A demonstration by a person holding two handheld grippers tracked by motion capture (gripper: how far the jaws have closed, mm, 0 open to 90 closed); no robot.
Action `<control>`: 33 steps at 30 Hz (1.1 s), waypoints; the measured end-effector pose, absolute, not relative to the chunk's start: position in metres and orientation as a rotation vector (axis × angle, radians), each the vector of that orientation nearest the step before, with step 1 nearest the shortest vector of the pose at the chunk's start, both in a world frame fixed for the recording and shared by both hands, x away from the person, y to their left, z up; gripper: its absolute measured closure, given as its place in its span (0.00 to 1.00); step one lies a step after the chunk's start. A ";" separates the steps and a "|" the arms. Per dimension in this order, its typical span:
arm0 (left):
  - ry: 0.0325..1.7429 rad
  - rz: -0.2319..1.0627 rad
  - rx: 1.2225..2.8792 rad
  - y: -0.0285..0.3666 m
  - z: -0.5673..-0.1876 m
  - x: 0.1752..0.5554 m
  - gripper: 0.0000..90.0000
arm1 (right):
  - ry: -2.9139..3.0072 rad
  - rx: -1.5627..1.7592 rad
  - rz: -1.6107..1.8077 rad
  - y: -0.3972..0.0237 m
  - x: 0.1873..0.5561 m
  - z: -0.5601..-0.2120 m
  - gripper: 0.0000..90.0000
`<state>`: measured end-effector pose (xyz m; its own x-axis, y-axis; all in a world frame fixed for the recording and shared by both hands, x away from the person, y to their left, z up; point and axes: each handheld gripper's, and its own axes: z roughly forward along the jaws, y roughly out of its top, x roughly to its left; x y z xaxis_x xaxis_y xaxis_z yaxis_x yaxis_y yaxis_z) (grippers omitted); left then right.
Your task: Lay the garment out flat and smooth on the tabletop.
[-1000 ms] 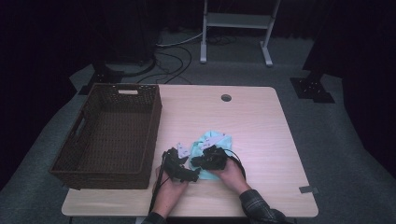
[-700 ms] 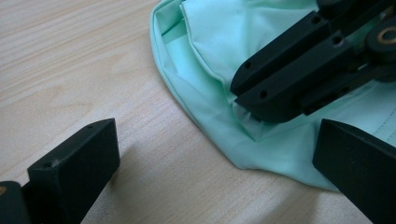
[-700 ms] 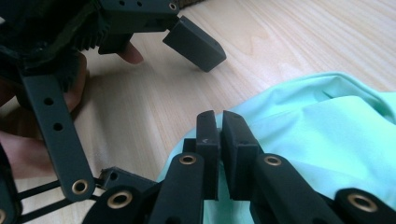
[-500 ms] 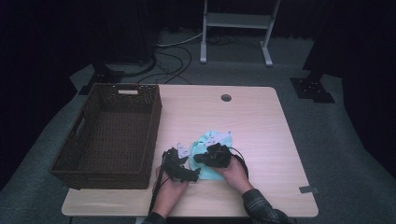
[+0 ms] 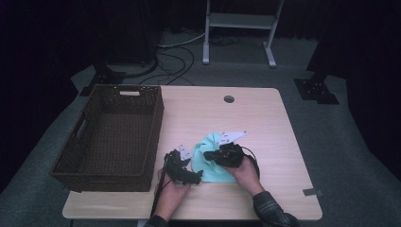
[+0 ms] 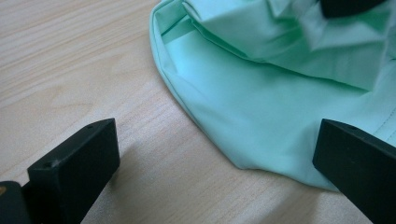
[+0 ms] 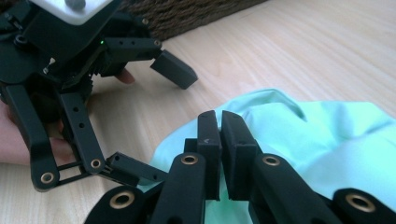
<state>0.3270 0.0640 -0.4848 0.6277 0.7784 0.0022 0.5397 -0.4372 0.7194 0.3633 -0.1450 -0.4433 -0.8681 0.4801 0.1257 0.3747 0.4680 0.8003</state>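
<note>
A mint-green cloth [image 5: 211, 166] lies crumpled on the wooden table [image 5: 265, 123] near its front edge. My right gripper [image 5: 211, 155] is shut on a fold of the cloth [image 7: 327, 135], its jaws pressed together [image 7: 219, 126], and folds bunch up toward its black tip [image 6: 348, 5]. My left gripper [image 5: 196, 172] rests low on the table at the left edge of the cloth [image 6: 261, 107]. It is open [image 6: 215, 154], and the curved hem lies between its wide-apart jaws without touching them. The right gripper view also shows the left gripper [image 7: 156, 121] with its jaws spread.
A dark wicker basket [image 5: 127, 90] stands on the left of the table, its wall close behind the left hand [image 7: 187, 11]. A round cable hole [image 5: 229, 99] sits near the far edge. Bare tabletop stretches right of and behind the cloth.
My right gripper has risen a little and drawn the pinched cloth up with it. The left gripper has stayed where it was.
</note>
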 end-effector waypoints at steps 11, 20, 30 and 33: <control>1.026 0.438 2.151 0.064 -0.485 0.327 0.00 | 2.528 0.822 1.381 -0.172 0.365 -0.442 0.96; 1.026 0.438 2.150 0.064 -0.485 0.327 0.00 | 2.519 0.850 1.345 -0.188 0.365 -0.448 0.96; 1.026 0.438 2.151 0.064 -0.485 0.327 0.00 | 2.490 0.874 1.318 -0.206 0.362 -0.451 0.96; 1.026 0.438 2.151 0.064 -0.485 0.327 0.00 | 2.488 0.875 1.303 -0.209 0.363 -0.450 0.96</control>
<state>0.3270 0.0641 -0.4847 0.6285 0.7778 0.0023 0.5398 -0.4384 0.7186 0.3628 -0.2088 -0.4503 -0.8051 0.5859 0.0926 0.4100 0.4368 0.8007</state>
